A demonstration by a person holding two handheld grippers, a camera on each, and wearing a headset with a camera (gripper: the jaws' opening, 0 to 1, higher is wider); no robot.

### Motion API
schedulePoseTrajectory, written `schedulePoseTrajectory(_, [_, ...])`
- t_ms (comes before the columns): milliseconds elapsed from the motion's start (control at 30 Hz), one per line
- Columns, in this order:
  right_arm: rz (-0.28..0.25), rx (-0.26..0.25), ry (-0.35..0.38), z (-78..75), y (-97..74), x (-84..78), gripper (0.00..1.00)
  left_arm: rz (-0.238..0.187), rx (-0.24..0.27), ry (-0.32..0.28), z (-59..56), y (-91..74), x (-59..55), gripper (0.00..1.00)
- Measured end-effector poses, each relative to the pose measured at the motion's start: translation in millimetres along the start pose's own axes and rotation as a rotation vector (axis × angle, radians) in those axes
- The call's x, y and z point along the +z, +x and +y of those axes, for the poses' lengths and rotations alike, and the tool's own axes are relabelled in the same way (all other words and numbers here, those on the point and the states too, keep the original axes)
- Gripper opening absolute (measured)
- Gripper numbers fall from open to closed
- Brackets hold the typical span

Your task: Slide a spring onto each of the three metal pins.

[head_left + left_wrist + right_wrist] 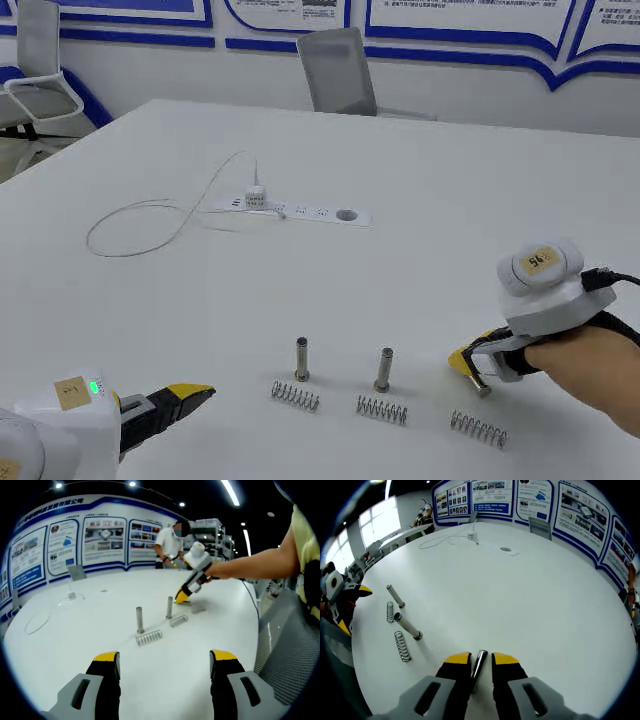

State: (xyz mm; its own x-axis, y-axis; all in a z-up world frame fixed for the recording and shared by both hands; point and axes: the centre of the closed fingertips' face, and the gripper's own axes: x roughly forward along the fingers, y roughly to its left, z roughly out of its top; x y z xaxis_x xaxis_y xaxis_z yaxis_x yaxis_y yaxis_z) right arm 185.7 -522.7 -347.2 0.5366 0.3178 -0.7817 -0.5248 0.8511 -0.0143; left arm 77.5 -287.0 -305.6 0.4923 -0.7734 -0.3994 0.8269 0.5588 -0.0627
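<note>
Gripping the held pin point(481, 386) at a tilt just above the white table point(420, 270), the right gripper point(466, 366) hangs at the right end of the row in the head view. The left pin point(301, 358) and the middle pin point(384, 368) stand upright. In front of them lie the left spring point(295, 396), the middle spring point(382, 409) and the right spring point(478, 428), none of them on a pin. The left gripper point(198, 394) sits low at the near left, well apart from the row. A power strip point(300, 211) and its cable point(150, 215) lie farther back.

In the left gripper view, the left gripper's jaws stand wide apart with nothing between them. Beyond them are both standing pins, two springs and the right gripper point(182, 596).

In the right gripper view, the right gripper's jaws are narrow, clamped on the held pin point(479, 664). The standing pins and two springs lie off to the left.
</note>
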Motion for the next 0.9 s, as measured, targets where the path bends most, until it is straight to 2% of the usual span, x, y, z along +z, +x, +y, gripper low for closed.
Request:
schedulePoseTrajectory(400, [0.036, -0.011, -0.001, -1.2, 4.3, -2.9, 0.14, 0.004, 0.0, -0.001, 2.1, -0.7, -1.7, 0.74])
schedulePoseTrajectory(900, [0.048, -0.005, 0.016, -0.6, 4.5, -2.7, 0.12, 0.007, -0.005, -0.003, 1.3, -0.7, -2.2, 0.74])
